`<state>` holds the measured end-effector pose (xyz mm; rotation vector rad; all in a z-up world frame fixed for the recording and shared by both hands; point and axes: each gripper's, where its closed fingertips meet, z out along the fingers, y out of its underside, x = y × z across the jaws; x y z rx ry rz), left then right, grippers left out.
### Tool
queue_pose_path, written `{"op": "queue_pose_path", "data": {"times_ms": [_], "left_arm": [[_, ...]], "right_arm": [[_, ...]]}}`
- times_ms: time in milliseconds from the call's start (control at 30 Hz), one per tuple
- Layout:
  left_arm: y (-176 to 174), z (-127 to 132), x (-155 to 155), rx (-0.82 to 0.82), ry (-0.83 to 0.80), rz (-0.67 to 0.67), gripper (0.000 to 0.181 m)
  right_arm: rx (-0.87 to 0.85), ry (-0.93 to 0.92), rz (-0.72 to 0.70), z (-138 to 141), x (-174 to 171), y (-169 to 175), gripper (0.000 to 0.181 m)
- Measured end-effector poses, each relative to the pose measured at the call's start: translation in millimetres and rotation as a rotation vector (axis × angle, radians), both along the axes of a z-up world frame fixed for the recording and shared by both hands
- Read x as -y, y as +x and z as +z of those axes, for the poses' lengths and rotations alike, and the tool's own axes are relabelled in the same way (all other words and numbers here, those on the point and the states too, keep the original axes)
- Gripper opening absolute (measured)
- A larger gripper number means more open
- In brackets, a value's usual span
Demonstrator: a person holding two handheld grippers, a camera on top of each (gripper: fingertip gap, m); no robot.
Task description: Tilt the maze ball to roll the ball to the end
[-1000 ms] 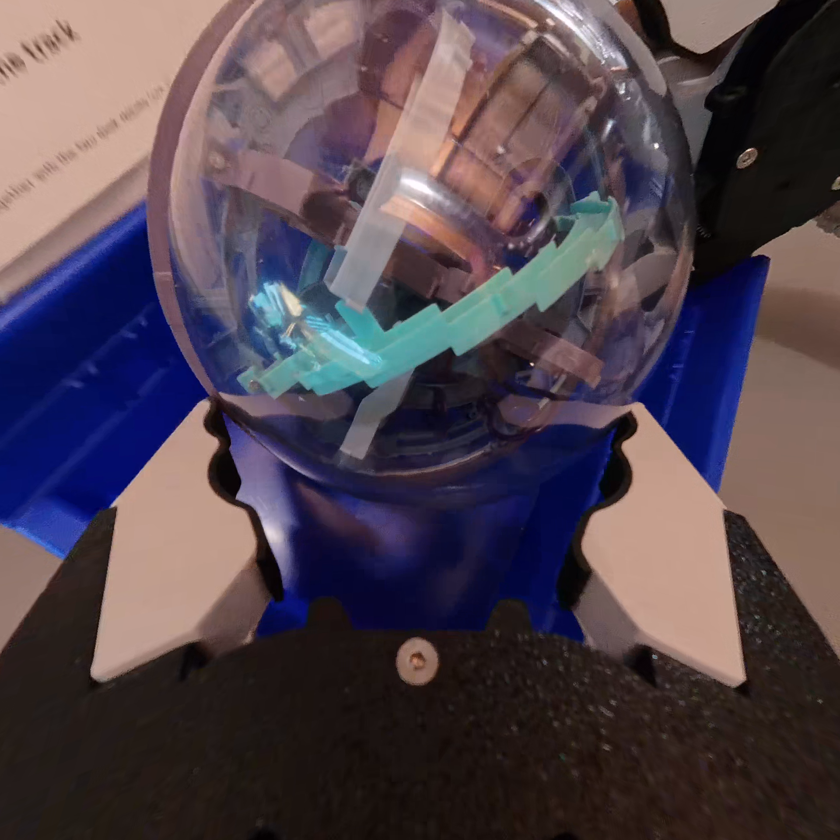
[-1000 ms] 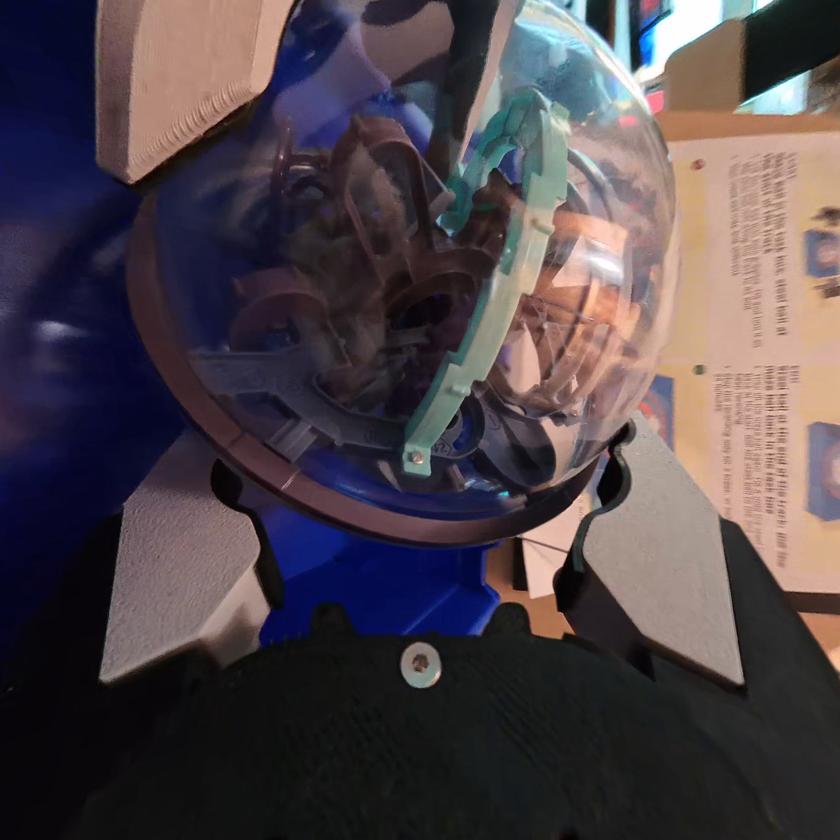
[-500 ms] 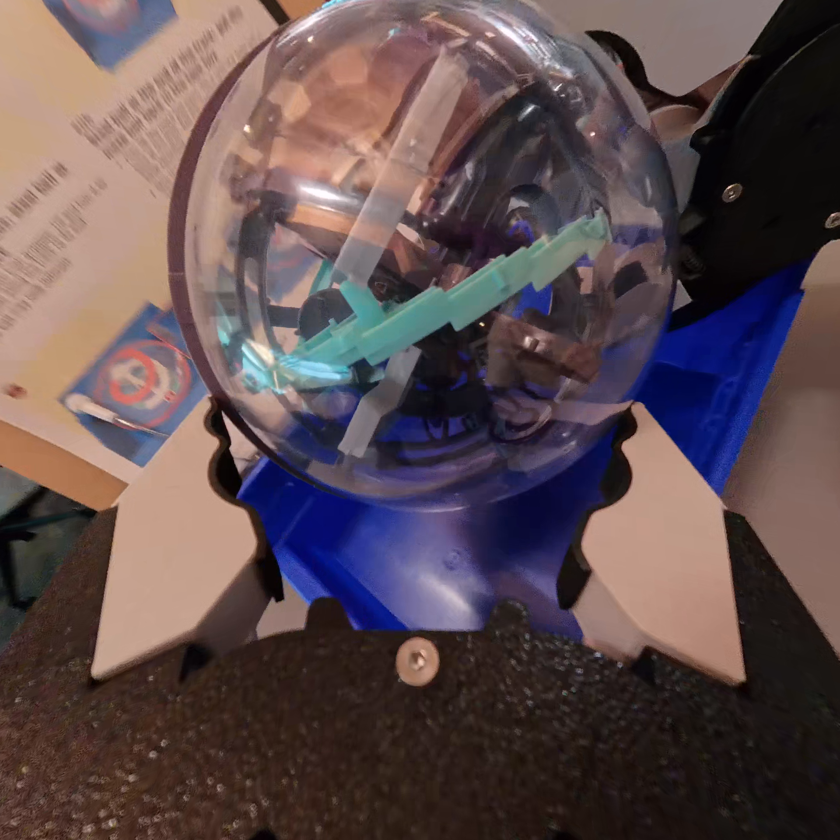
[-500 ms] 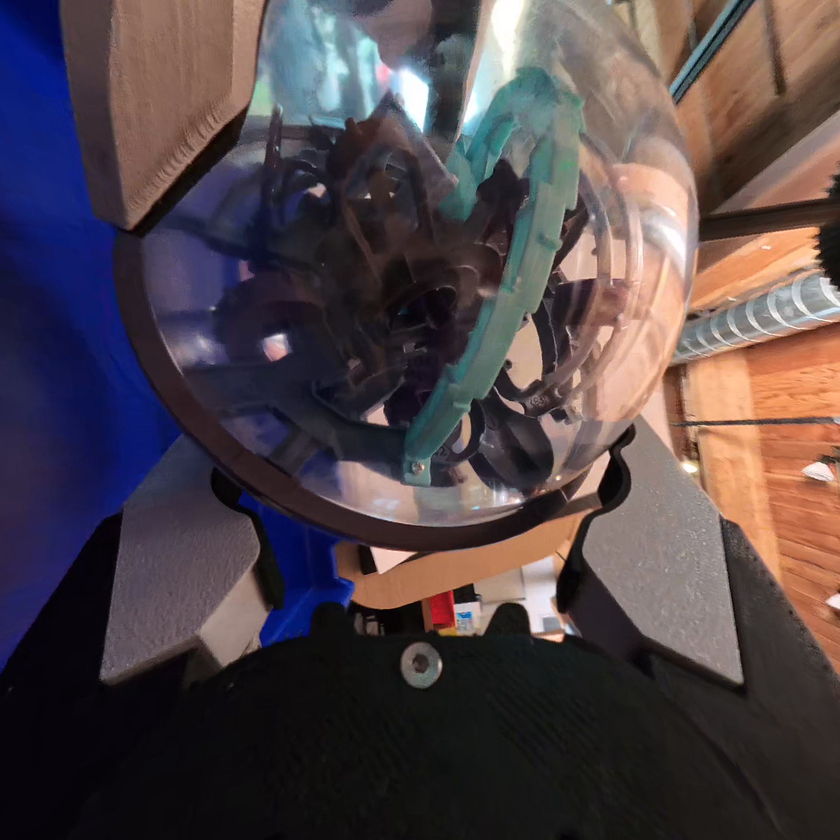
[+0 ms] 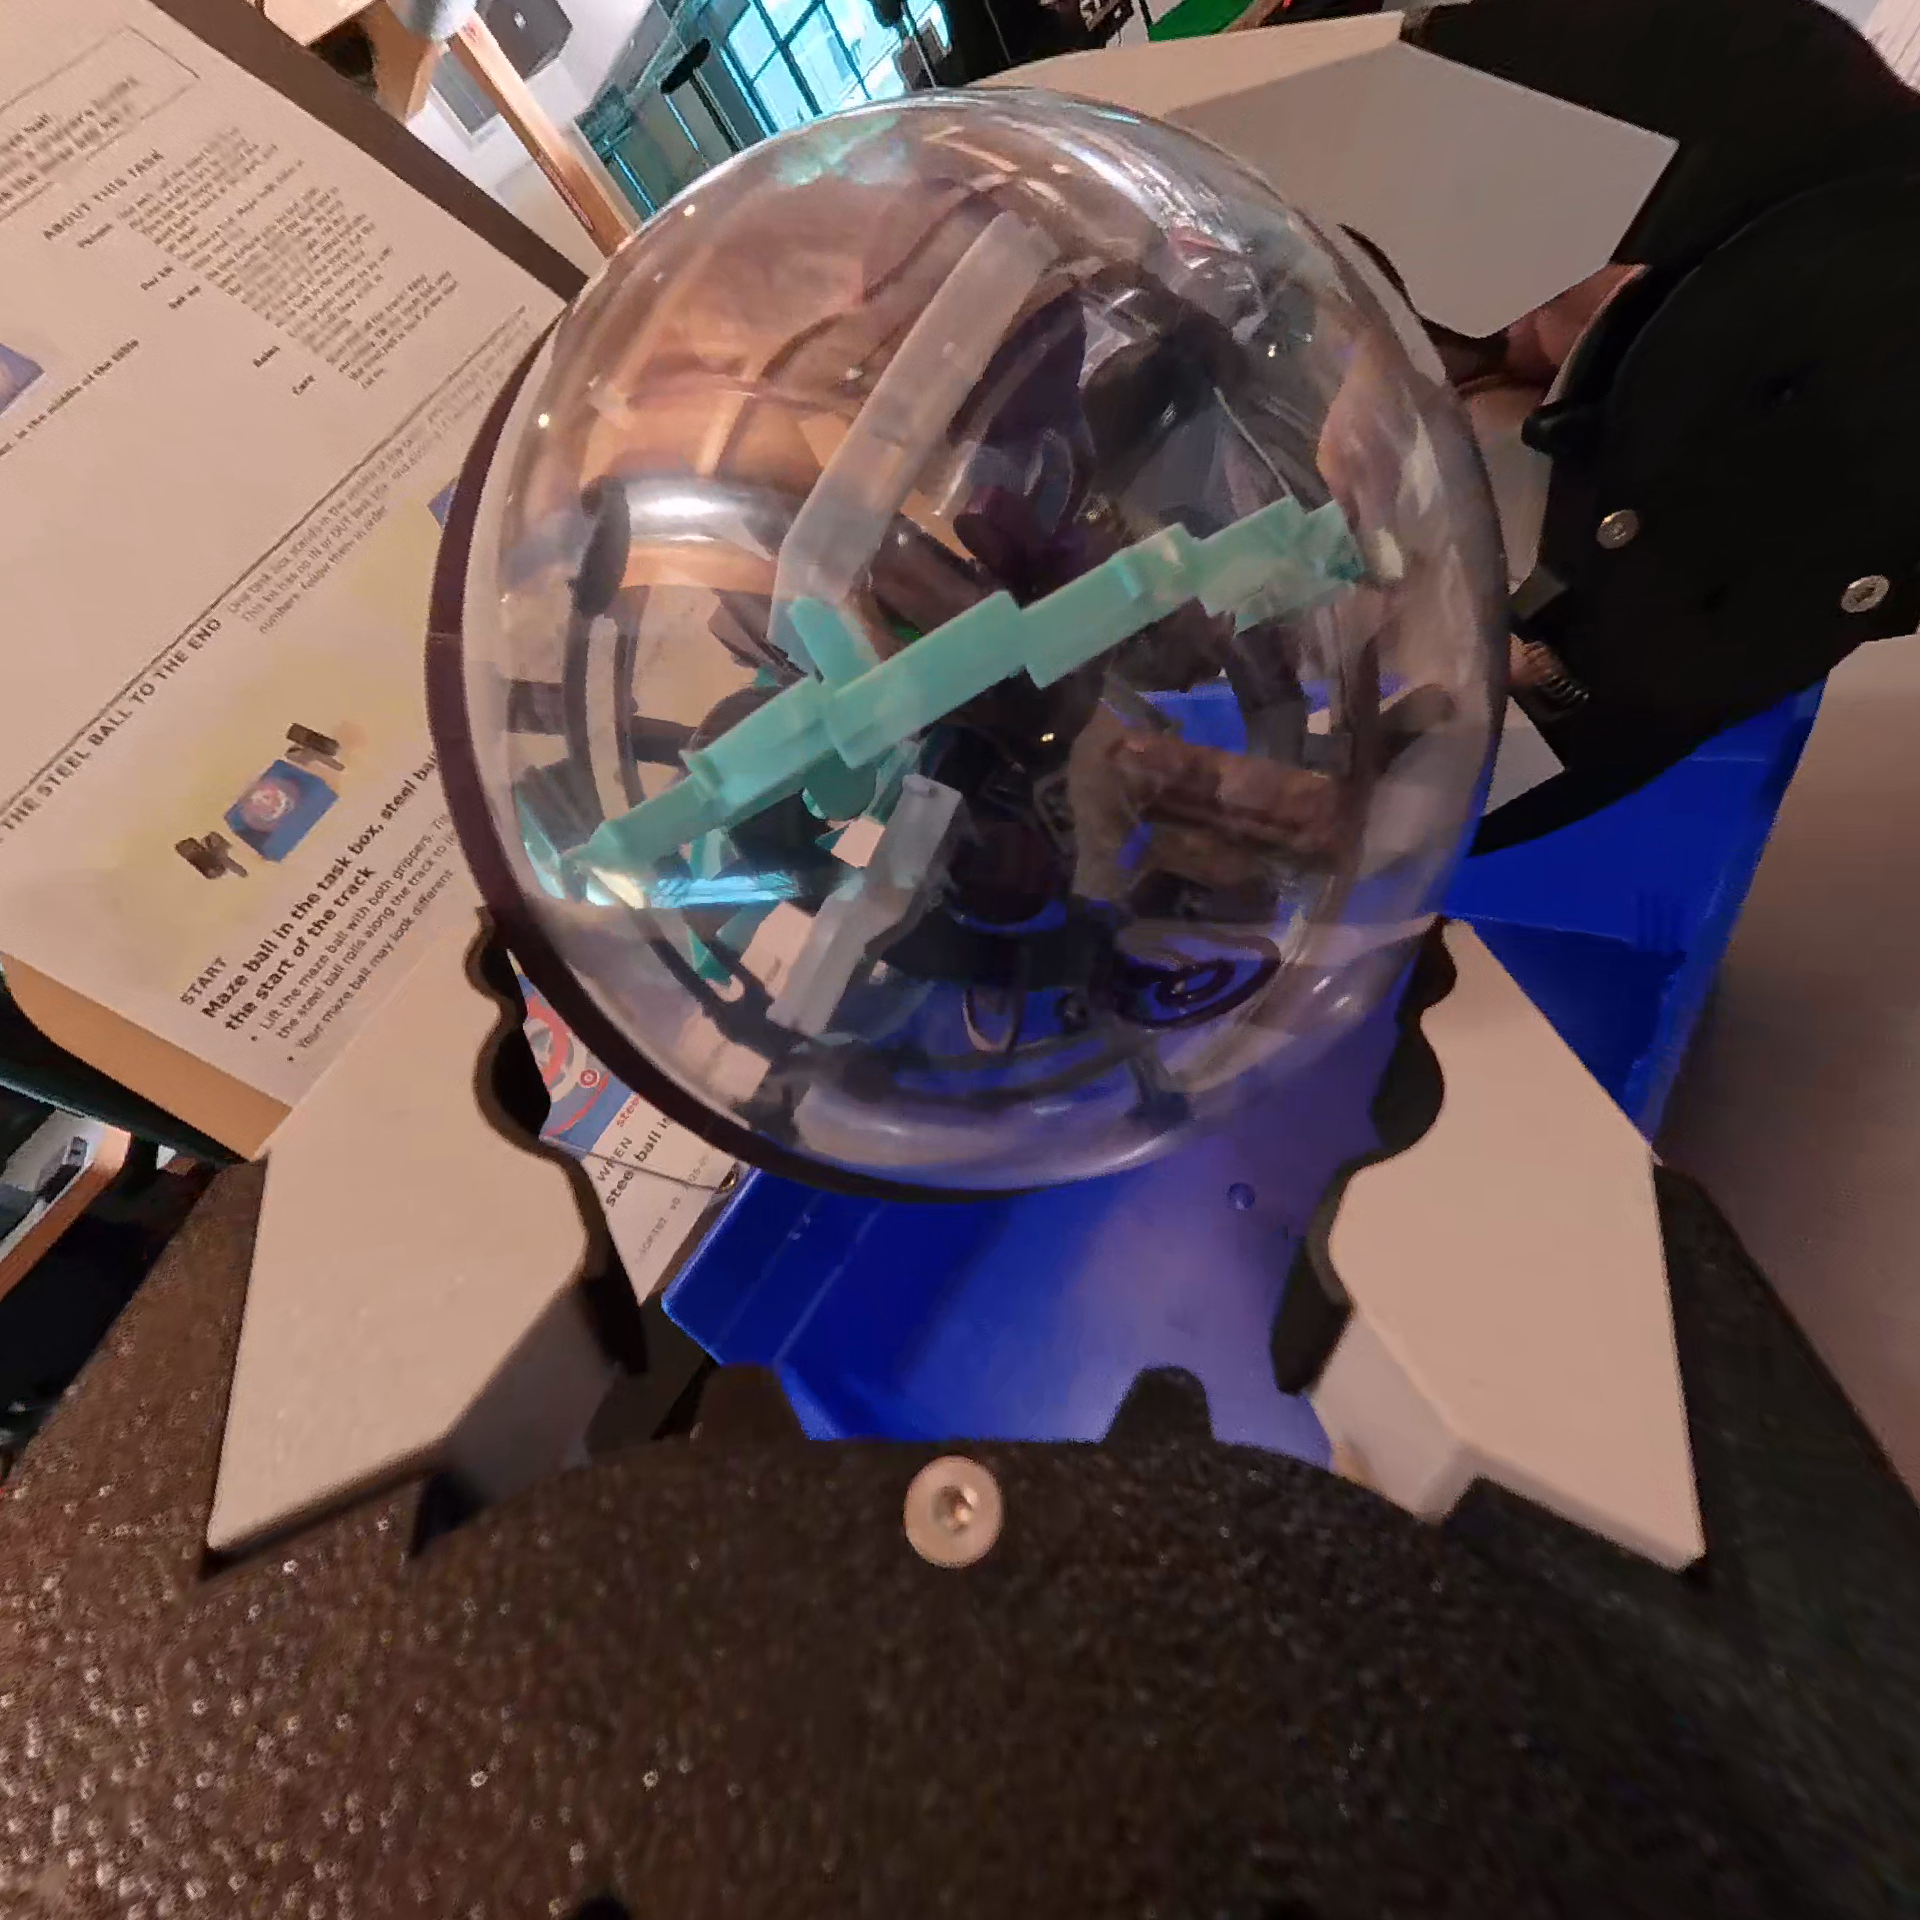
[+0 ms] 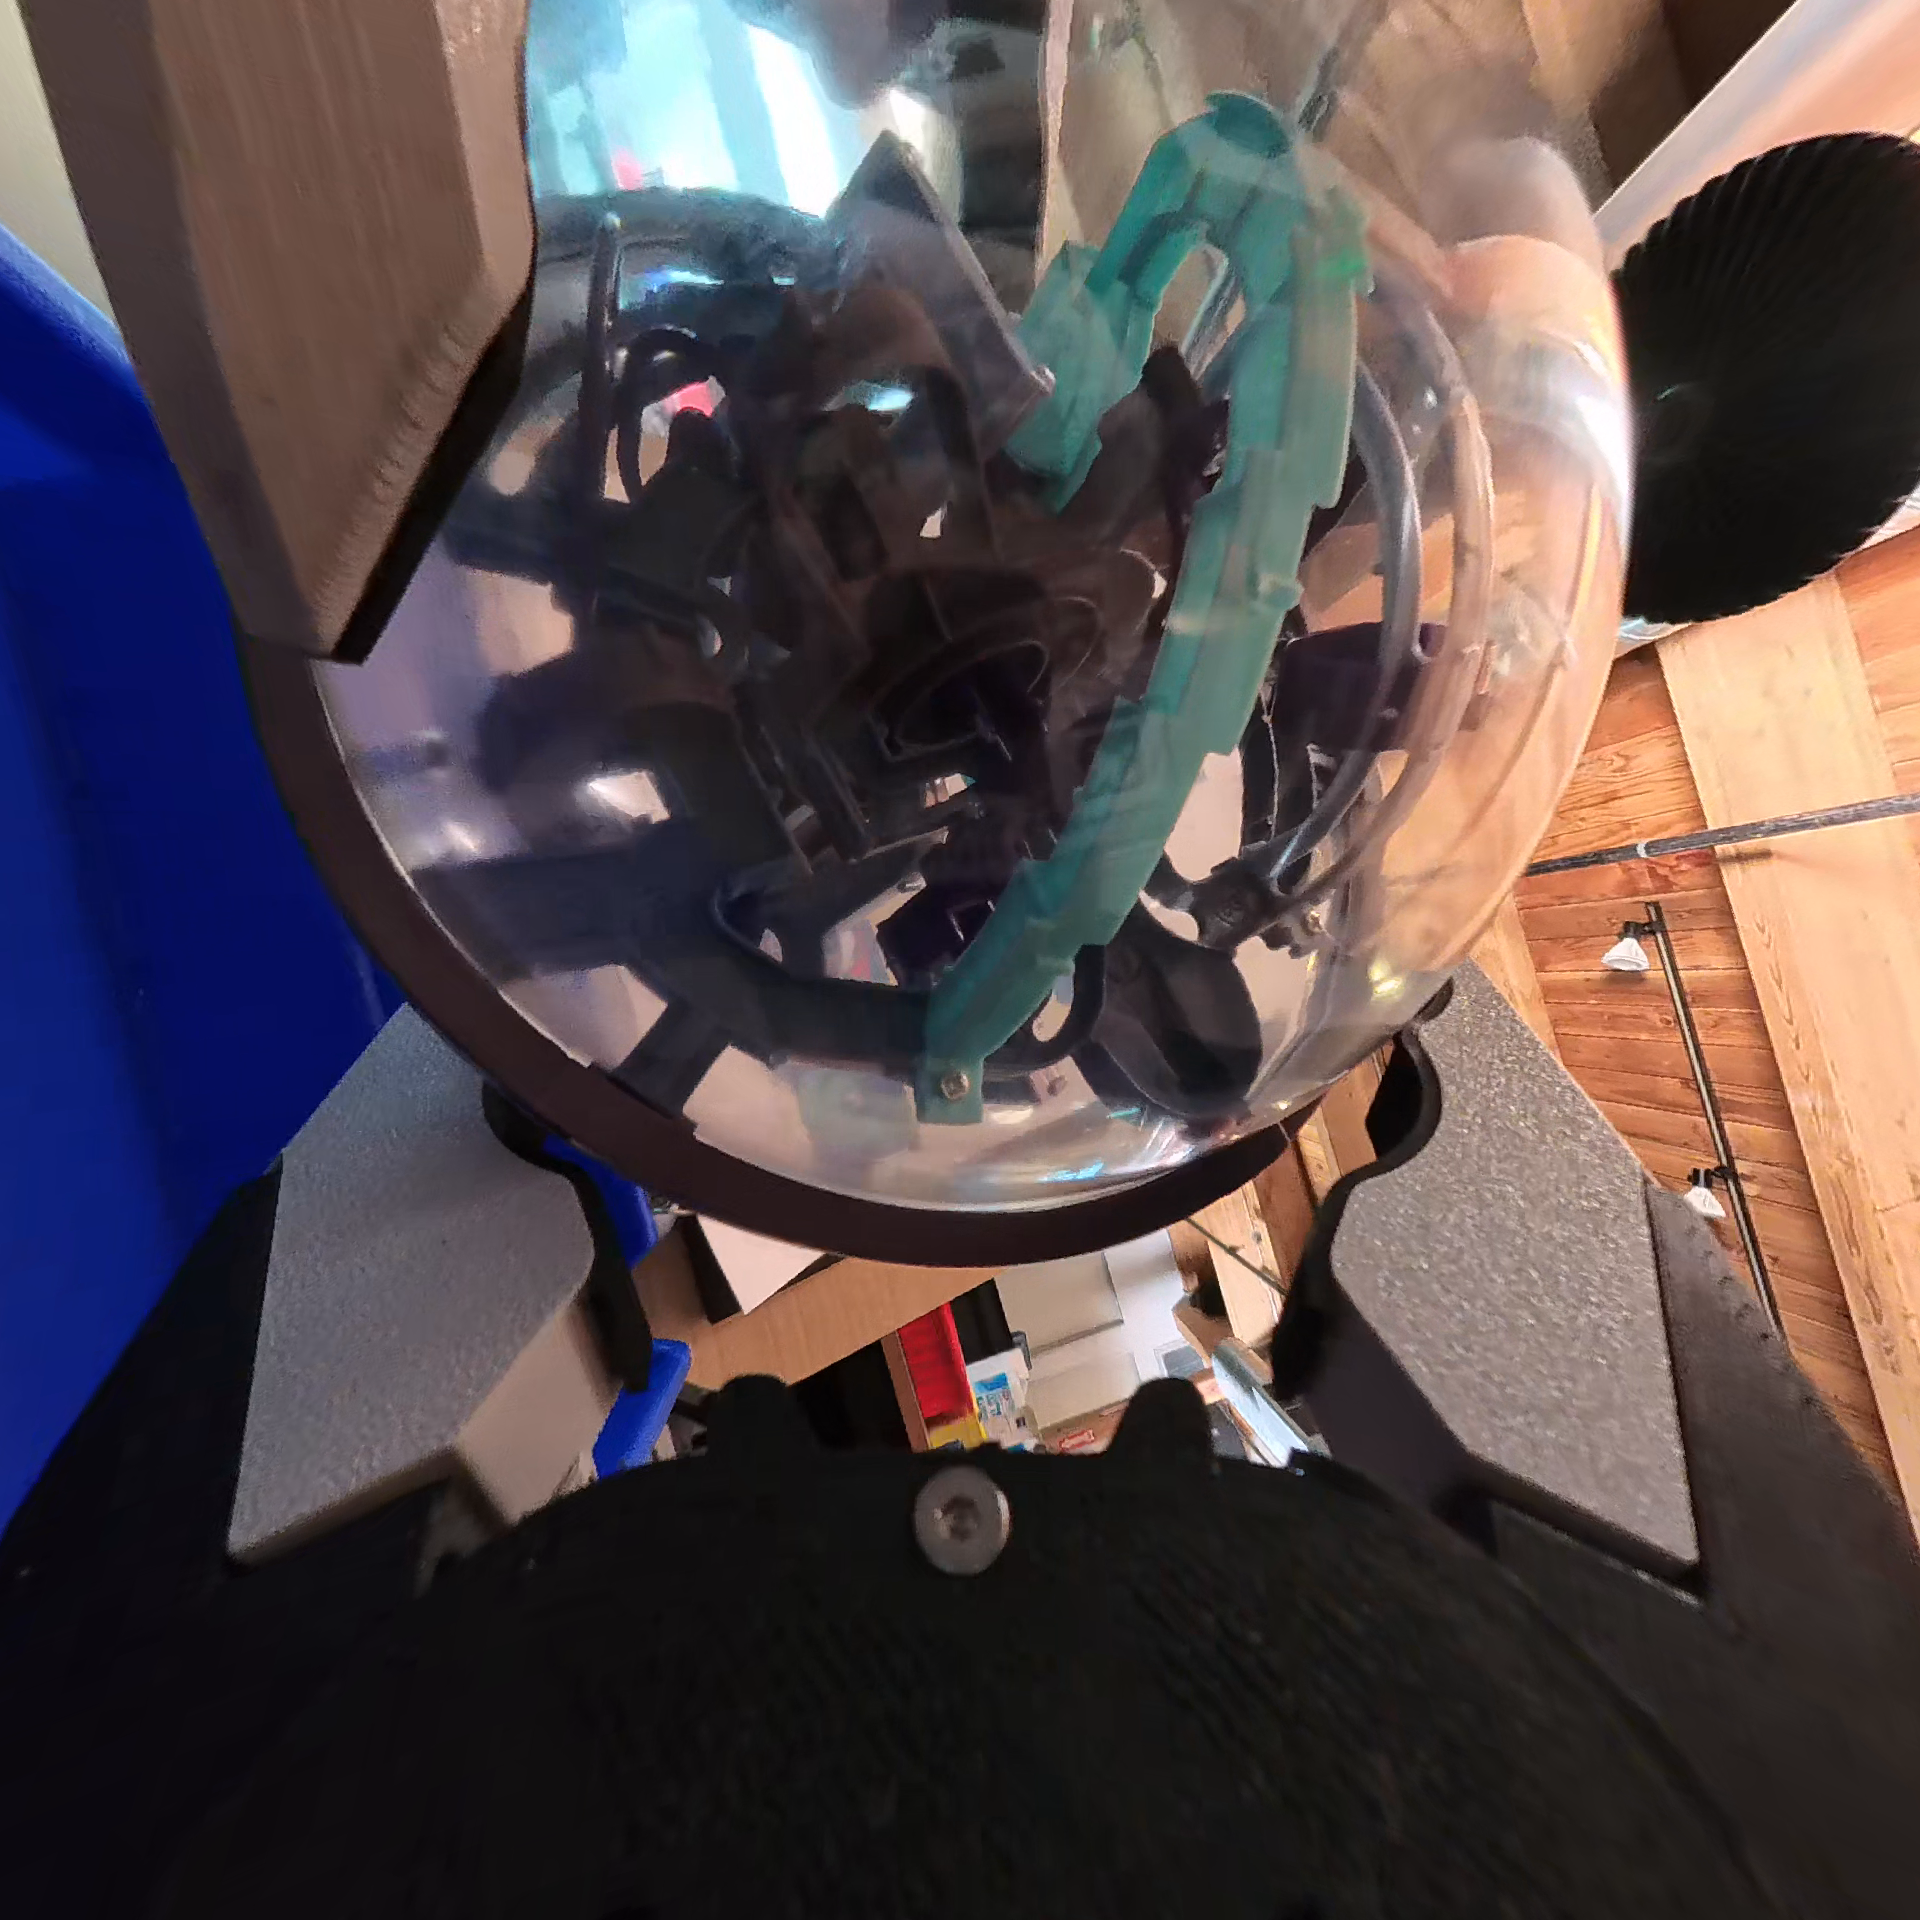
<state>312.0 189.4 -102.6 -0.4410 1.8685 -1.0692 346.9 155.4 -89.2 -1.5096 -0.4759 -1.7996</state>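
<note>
- Maze ball (image 5: 966, 644): a clear round shell with a dark rim band, held up in the air between my 2 grippers, above the blue box (image 5: 1039, 1299).
- Left gripper (image 5: 961, 966): my 2 pale fingers (image 5: 416, 1195) press the lower sides of the ball; clamped on it.
- Right gripper (image 6: 961, 1091): my 2 grey fingers (image 6: 436, 1247) cup the rim band from below; clamped on the ball as well. In the left view its black body (image 5: 1714, 582) shows at the ball's far right side.
- Teal track (image 5: 935, 675): a stepped strip that crosses the inside of the ball on a slant; in the right view it (image 6: 1174, 665) runs as an arc, pinned near the rim by 1 small screw.
- Dark tracks (image 6: 831, 675): a tangle of brown and black parts, hard to sort out through glare.
- Steel ball: I cannot find it in either view.
- Printed sheet (image 5: 208, 468): lines of text and small pictures, at the left behind the ball, cut off by the frame; no brand mark seen on the ball.
- Wooden planks (image 6: 1766, 883): at the right, behind the ball.
</note>
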Motion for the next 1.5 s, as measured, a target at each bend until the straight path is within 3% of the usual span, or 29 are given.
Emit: {"op": "queue_pose_path", "data": {"times_ms": [400,567,867,1033,1133,1200,1400,1500], "left_arm": [[1.4,-5.3,4.8,-0.149,-0.145,-0.023,0.158],[1.9,6.3,9.7,-0.073,-0.192,-0.010,0.158],[-20.8,62.4,35.0,0.279,-0.171,-0.078,0.157],[-51.6,105.5,43.8,0.484,-0.300,-0.140,0.157],[-67.4,128.7,39.9,0.487,-0.460,-0.208,0.147],[-81.2,141.4,40.0,0.467,-0.563,-0.313,0.123],[-90.7,159.4,25.0,0.394,-0.751,-0.418,0.118],[-98.8,172.3,9.5,0.383,-0.906,-0.454,0.127]], "right_arm": [[-0.379,0.062,0.082,-31.7,-6.7,3.4,0.158],[-0.379,0.123,0.089,-28.9,-6.8,-1.1,0.158],[-0.254,0.299,0.151,14.3,6.2,-12.9,0.158],[-0.144,0.424,0.259,47.9,13.5,-37.6,0.157],[-0.084,0.424,0.316,60.4,13.5,-51.5,0.158],[-0.067,0.435,0.372,70.4,11.7,-62.0,0.158],[-0.128,0.483,0.561,94.8,6.6,-90.4,0.158],[-0.171,0.519,0.634,104.0,10.2,-101.5,0.158]]}}
